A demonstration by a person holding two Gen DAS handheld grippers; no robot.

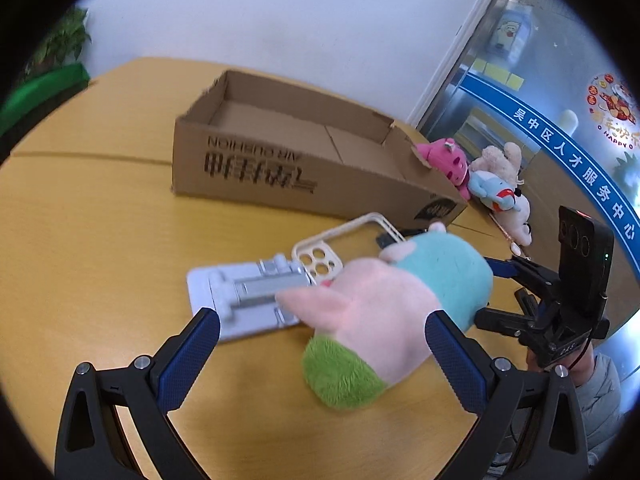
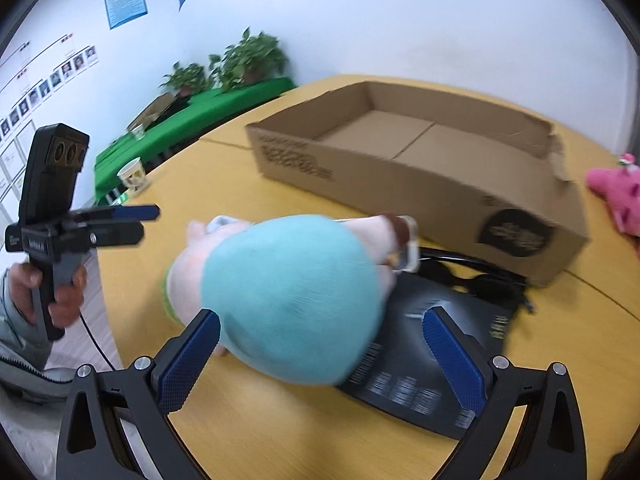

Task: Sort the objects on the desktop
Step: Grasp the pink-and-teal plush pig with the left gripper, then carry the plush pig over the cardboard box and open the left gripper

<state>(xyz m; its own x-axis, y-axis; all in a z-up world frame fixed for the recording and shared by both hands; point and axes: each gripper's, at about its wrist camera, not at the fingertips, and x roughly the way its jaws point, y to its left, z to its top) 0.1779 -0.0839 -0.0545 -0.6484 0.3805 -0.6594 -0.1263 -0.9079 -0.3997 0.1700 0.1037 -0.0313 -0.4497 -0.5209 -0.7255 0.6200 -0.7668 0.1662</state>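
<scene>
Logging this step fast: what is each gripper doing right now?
Left gripper: open, holding nothing; pink, teal and green plush toy lies between its jaws.
Right gripper: open, straddling it.

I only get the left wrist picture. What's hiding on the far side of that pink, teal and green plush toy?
Observer: A black printed booklet lies flat on the table, partly under the plush toy.
Operator: Anything else black there?
Observer: What looks like a black cable lies between the booklet and the cardboard box.
Operator: And beyond the table?
Observer: A row of small portrait photos hangs on the wall.
</scene>
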